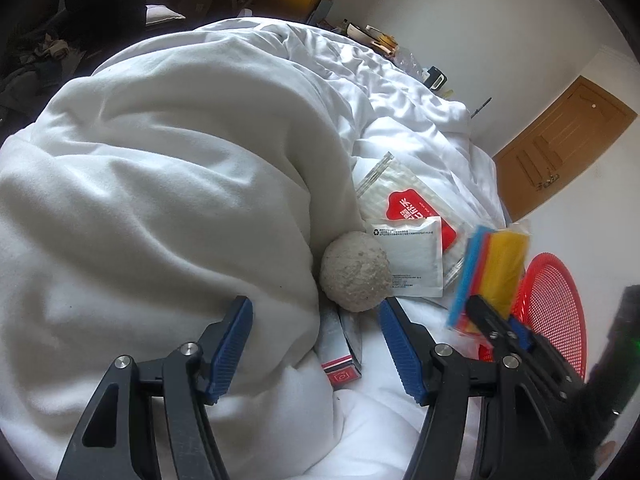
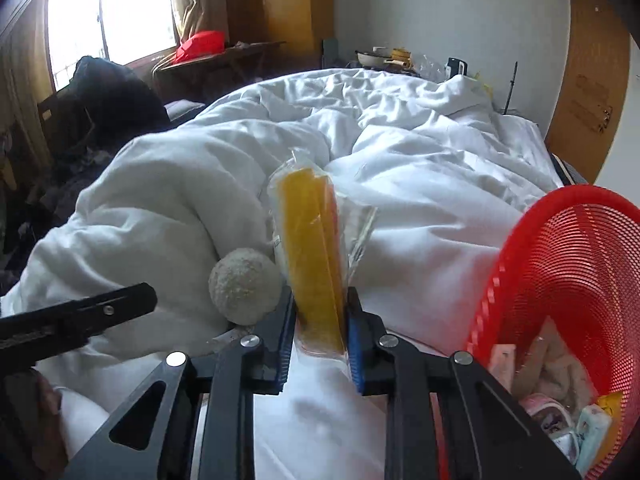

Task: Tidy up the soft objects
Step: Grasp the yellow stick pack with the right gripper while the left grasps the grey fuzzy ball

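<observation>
I've got my right gripper (image 2: pixel 320 332) clamped on the sponge pack (image 2: pixel 316 256), blue pads pressing both flat sides of the yellow stack near its bottom end, so it stands upright at centre frame in its clear wrapper, off the duvet (image 2: pixel 160 208). Gripping it low and on edge makes sense to me: it leaves most of the pack free to drop into the red mesh basket (image 2: pixel 520 264), which sits tilted at lower right with a few small soft items already in it. The right wrist angles down over the bed, just left of the basket. My left gripper (image 1: pixel 316 344) hangs at the bottom of its view, fingers spread wide with nothing between them, aimed down at the fuzzy grey ball (image 1: pixel 356 272) nestled against the duvet fold, mid-frame. Beside the ball lie flat white sachets (image 1: pixel 412 256), upper right of it, probably next in line.
</observation>
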`<state>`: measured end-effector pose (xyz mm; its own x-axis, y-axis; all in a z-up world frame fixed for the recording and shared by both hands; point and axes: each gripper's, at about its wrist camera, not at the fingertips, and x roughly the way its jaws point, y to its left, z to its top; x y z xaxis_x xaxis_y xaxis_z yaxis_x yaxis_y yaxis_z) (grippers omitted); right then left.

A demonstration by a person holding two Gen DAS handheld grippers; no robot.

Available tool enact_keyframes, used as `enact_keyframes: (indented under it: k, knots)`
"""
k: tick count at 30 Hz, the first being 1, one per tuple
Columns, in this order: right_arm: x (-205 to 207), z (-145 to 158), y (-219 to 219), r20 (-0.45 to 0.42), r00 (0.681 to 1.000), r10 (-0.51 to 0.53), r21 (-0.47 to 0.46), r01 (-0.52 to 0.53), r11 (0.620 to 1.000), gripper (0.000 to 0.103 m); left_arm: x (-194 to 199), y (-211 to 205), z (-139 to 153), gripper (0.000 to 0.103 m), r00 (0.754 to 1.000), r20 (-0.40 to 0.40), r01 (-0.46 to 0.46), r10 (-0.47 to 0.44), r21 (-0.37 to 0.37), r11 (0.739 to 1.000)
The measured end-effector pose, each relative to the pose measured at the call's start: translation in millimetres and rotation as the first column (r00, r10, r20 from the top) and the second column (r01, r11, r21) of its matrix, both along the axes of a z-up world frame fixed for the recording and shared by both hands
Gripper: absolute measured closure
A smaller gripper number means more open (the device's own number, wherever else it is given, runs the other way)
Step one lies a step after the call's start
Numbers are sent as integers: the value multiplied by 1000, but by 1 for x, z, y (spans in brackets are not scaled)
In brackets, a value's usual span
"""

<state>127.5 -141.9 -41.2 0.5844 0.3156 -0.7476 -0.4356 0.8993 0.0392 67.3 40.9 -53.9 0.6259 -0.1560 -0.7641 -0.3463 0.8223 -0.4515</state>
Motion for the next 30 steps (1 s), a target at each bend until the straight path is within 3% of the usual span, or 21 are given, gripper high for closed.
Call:
enact_keyframes:
  k: [10, 15, 21, 25, 30]
  knots:
    - [-49, 69, -82, 45, 998, -45, 106, 40, 994, 81, 35, -28, -4, 34, 995, -34, 96, -93, 92, 991]
    - [-79, 73, -120, 87, 996, -25, 97, 16, 995, 81, 65, -47, -9, 34, 978, -85, 203, -193, 140, 969]
    - [-84, 64, -157, 87, 993, -74, 118, 64, 991, 81, 93, -52, -15, 34, 974, -140, 202, -176, 208, 957]
    - [-71, 61, -167, 66, 993, -95, 150, 84, 985, 81, 101, -54, -36, 39, 959, -189, 242, -209, 171, 955]
    - [-62, 55, -175, 42, 993, -115, 163, 107, 981, 81, 87, -41, -34, 51, 976, -121, 194, -181, 104, 975]
